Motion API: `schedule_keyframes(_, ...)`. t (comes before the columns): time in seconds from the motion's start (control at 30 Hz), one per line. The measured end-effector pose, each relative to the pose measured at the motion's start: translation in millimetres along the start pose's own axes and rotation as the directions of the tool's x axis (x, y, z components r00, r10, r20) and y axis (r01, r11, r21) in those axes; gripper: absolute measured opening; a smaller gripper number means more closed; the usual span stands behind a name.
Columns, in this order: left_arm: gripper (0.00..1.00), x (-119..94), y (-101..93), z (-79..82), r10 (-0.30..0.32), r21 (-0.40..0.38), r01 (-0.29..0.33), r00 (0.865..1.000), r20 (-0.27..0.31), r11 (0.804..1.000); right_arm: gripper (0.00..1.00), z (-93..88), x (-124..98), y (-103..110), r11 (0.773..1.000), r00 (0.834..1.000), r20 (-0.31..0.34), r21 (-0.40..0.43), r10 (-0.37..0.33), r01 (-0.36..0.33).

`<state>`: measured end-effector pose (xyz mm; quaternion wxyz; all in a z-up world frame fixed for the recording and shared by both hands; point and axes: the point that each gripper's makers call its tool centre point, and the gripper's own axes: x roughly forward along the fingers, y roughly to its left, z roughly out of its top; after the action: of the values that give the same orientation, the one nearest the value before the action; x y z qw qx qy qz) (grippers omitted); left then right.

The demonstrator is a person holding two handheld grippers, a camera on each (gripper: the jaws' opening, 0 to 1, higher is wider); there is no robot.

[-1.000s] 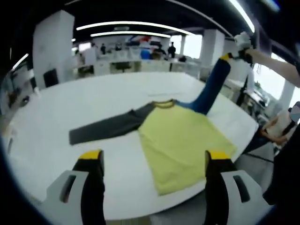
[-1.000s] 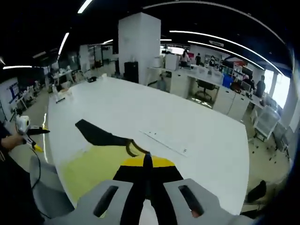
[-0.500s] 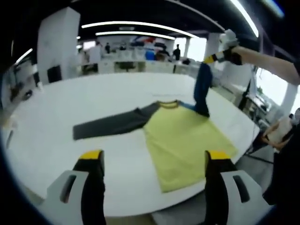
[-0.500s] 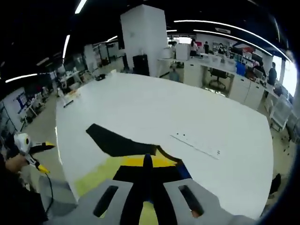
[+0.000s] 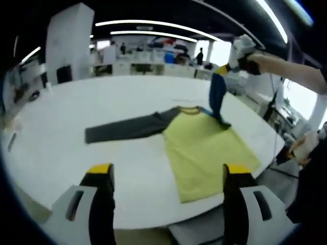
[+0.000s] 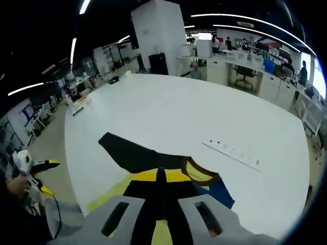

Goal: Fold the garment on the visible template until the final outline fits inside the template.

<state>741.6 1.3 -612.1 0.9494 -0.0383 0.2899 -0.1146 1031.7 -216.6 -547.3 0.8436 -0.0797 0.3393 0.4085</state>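
The shirt lies flat on the white worktop. The right claw pinches its blue sleeve, lifted upright. The left claw hovers spread, holding nothing.

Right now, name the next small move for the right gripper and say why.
Probably carry the blue sleeve across and lay it on the yellow body. The right gripper holds its cuff lifted above the shirt's shoulder, while the grey sleeve lies flat.
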Motion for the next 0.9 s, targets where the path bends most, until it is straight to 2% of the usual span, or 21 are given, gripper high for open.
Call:
schedule_keyframes(0.2, 0.83, 0, 5.0, -1.7, 0.003, -0.004, -0.003, 1.000, -0.006, 1.000, 0.02, -5.6, 13, 0, 0.999, 1.000, -0.008, 0.037, -0.006, 0.006)
schedule_keyframes(0.67, 0.83, 3, 14.0, -3.7, -0.003, -0.001, 0.003, 1.000, -0.023, 1.000, 0.02, -24.5, 38, 2, 0.998, 0.998, -0.051, 0.055, -0.024, 0.027)
schedule_keyframes(0.9, 0.83, 2, 21.5, -8.8, 0.003, -0.008, -0.003, 0.999, -0.033, 1.000, 0.02, -32.4, 54, 1, 0.993, 0.997, -0.059, 0.106, -0.041, 0.047)
